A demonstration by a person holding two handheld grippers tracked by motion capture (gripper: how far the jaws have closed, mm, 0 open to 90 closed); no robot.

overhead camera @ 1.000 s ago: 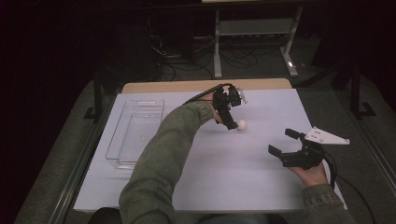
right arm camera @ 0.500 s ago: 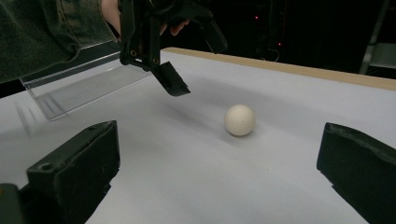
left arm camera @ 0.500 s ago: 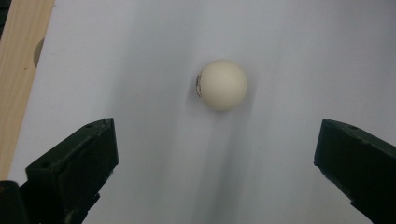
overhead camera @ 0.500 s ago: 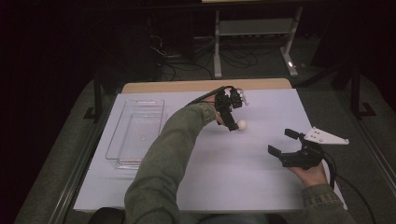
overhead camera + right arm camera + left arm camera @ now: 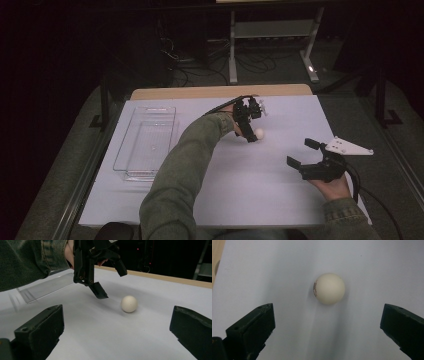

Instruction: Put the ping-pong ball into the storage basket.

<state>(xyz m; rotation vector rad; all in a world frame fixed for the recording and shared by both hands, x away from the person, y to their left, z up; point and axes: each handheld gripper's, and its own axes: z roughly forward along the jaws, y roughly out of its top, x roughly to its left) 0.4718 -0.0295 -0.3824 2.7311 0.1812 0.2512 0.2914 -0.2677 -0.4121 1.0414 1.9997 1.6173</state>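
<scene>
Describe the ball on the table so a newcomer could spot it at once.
Start at the white-covered table, with a clear plastic tray on its left side. Right of the tray, toward the far edge, the left claw hangs open over a small cream ball. It is the only round, loose thing on the sheet.

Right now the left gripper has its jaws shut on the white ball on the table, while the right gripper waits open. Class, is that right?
Not quite. The left gripper is open, its jaws apart, not touching the white ball, as the left gripper view shows. The right gripper does wait open.
</scene>
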